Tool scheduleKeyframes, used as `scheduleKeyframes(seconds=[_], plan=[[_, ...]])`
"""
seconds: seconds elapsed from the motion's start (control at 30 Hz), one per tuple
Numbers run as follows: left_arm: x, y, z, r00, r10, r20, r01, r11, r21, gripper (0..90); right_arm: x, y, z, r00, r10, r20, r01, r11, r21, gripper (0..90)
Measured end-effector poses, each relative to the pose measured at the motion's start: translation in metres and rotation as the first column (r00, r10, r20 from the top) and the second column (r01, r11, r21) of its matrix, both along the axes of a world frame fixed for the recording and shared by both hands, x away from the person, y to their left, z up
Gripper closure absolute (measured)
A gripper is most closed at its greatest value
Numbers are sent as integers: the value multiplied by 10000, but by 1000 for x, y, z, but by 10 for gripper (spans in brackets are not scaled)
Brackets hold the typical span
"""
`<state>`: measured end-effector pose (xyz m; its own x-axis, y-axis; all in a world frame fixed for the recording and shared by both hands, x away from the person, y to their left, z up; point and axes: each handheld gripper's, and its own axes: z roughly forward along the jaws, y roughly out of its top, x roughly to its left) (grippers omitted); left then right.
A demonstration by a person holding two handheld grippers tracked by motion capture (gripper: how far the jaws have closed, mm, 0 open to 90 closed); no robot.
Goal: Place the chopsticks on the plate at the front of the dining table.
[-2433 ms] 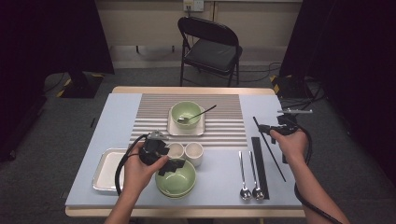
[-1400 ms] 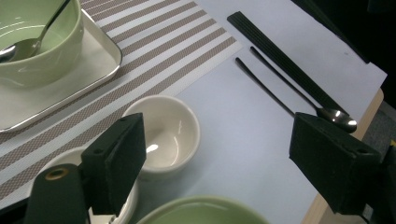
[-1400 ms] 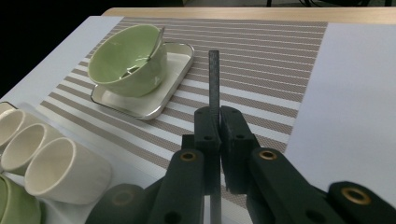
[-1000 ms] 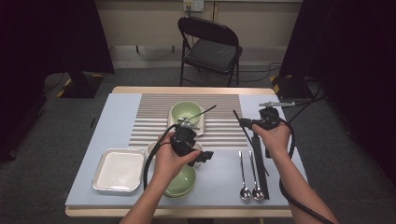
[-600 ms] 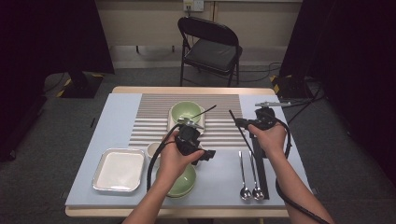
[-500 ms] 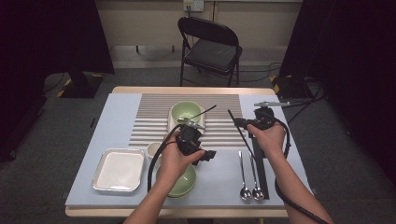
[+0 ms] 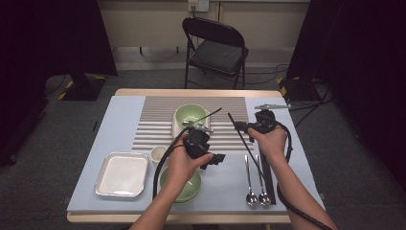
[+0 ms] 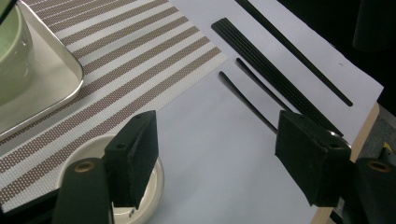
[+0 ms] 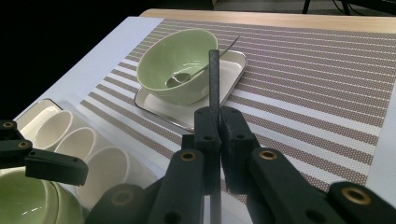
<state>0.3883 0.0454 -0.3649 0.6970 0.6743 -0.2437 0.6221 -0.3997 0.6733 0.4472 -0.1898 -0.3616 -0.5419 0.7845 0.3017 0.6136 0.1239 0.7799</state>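
Black chopstick, clamped upright between the closed jaws of my right gripper, its tip rising in front of the green bowl that holds a spoon on a white tray. My left gripper hangs with jaws spread wide and empty above the pale blue tabletop, one pad over a small white cup. Beyond it, near the table edge, lie more chopsticks. High view: two spoons lie beside my right forearm.
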Motion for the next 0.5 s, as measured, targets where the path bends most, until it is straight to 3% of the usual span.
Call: scheduleKeyframes(seconds=[0.23,0.5], plan=[[3,-1,1,9995,149,266,-139,9992,-372,327,0,9,4,9999,142,93,-142,9999,7,863],[5,-4,-1,9989,367,-275,-391,9949,-932,355,1,19,5,9996,274,104,-275,9996,42,863]])
